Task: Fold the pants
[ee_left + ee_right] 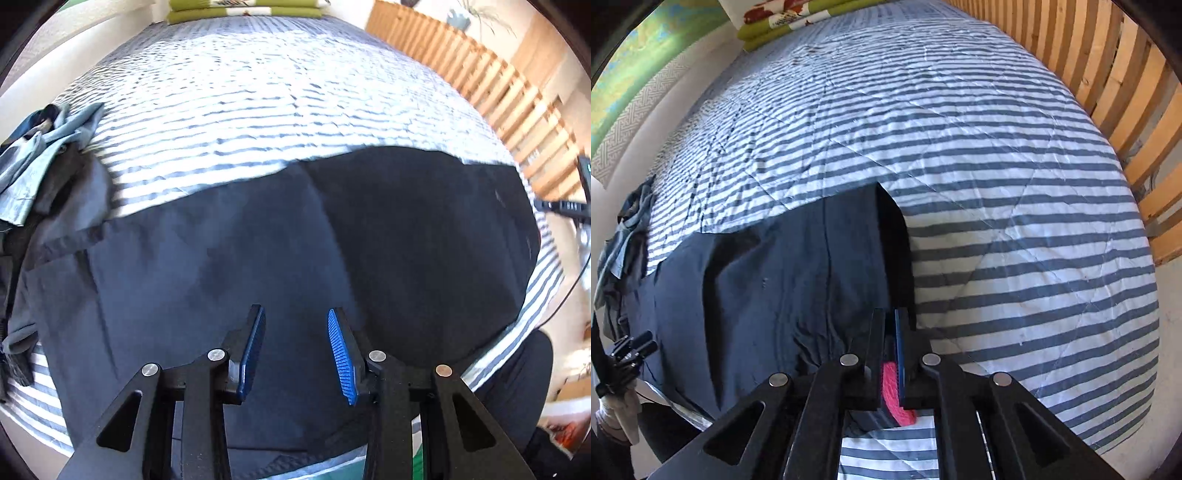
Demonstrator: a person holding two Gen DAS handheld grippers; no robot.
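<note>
Dark navy pants (258,240) lie spread across the striped bed cover (258,92). My left gripper (295,312) hovers over their middle, pointing steeply down, its blue pads apart with only the flat cloth below them. In the right wrist view the pants (757,277) fill the left half, and their right end is folded up into a raised edge. My right gripper (889,314) is shut on that edge, the fabric bunching at its fingers. A pink strip (895,391) shows between the pads lower down; I cannot tell what it is.
A heap of grey-blue clothes (44,147) sits at the bed's left edge, also in the right wrist view (631,221). Green pillows (243,11) lie at the head. A wooden slatted frame (1126,92) runs along the right side. The striped cover (1015,221) extends bare to the right.
</note>
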